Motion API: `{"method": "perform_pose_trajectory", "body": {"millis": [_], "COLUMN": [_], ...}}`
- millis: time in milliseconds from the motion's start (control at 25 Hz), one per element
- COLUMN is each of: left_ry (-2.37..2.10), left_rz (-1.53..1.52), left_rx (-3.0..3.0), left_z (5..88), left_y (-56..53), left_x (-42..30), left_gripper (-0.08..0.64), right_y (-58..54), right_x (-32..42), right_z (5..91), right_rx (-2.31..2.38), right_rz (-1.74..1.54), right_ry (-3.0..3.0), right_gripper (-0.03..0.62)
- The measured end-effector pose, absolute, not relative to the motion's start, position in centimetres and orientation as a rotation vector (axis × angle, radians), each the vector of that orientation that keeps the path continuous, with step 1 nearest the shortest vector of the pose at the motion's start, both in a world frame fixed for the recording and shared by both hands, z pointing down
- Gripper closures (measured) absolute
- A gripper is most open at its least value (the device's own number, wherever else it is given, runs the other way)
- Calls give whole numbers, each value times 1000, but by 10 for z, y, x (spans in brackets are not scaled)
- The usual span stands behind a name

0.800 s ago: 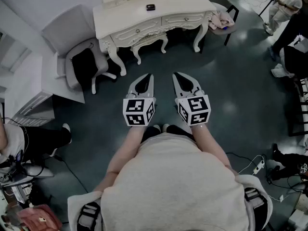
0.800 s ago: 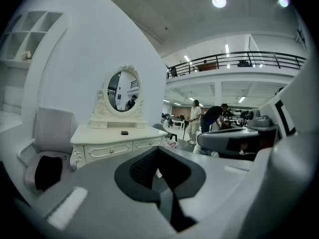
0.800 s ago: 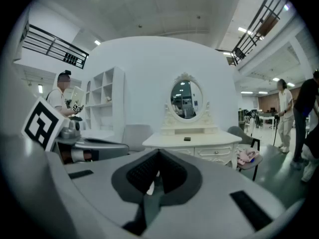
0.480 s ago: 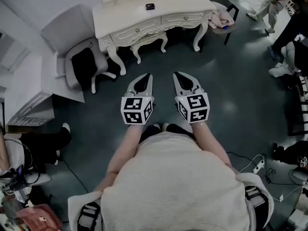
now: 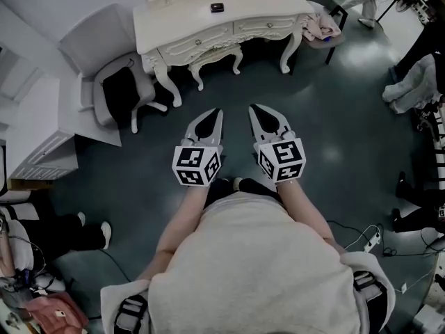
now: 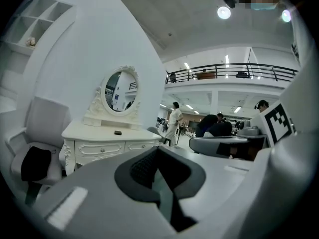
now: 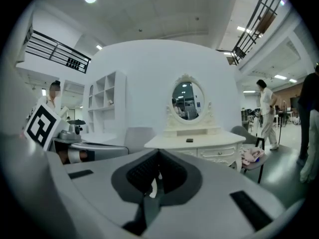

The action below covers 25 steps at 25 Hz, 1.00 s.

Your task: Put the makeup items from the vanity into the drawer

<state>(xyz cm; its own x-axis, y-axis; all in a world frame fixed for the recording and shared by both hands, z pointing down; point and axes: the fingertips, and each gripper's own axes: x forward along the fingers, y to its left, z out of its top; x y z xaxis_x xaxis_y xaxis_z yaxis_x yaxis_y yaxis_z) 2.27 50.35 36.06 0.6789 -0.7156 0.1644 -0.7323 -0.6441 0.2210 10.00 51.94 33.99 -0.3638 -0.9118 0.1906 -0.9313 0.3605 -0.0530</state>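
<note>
The white vanity point(image 5: 181, 16) stands at the top of the head view, a few steps ahead of me, with its drawers point(image 5: 197, 45) closed. One small dark makeup item point(image 5: 217, 8) lies on its top, in front of the oval mirror point(image 6: 119, 91). The same item point(image 6: 117, 132) point(image 7: 189, 140) shows in both gripper views. My left gripper point(image 5: 216, 111) and right gripper point(image 5: 253, 108) are held side by side over the floor, pointing at the vanity. Both are shut, with nothing between the jaws. The left gripper point(image 6: 157, 148) and right gripper point(image 7: 158, 152) show their tips touching.
A grey chair point(image 5: 118, 89) with a black cushion stands left of the vanity. A stool with a pink cloth point(image 5: 320, 28) is at its right. White shelving point(image 5: 42, 138) lines the left wall. People stand at the right and lower-left edges, and cables point(image 5: 368, 239) lie on the floor.
Both grippers stay almost where they were. The people at the right edge and the one at the lower left have shifted position.
</note>
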Motion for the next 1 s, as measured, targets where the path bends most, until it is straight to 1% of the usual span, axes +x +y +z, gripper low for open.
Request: {"method": "perform_pose_trajectory", "body": {"millis": [280, 520, 760, 1000], "left_ry": [-1170, -1159, -1140, -1108], "left_rz": [37, 77, 91, 62], "left_rx": [2595, 2595, 2609, 2598], "left_z": [361, 366, 370, 372], "left_y": [513, 503, 457, 375], "left_x": [39, 49, 56, 53], "left_gripper": [551, 551, 551, 551], "right_y": [528, 511, 474, 395], "right_x": [115, 147, 142, 128], "right_z": [348, 347, 355, 357], "right_rx": [1633, 1751, 1751, 1710], "right_rz": [285, 274, 314, 297], "right_ry": [-2511, -2480, -2469, -2474], "right_gripper": [586, 586, 586, 586]}}
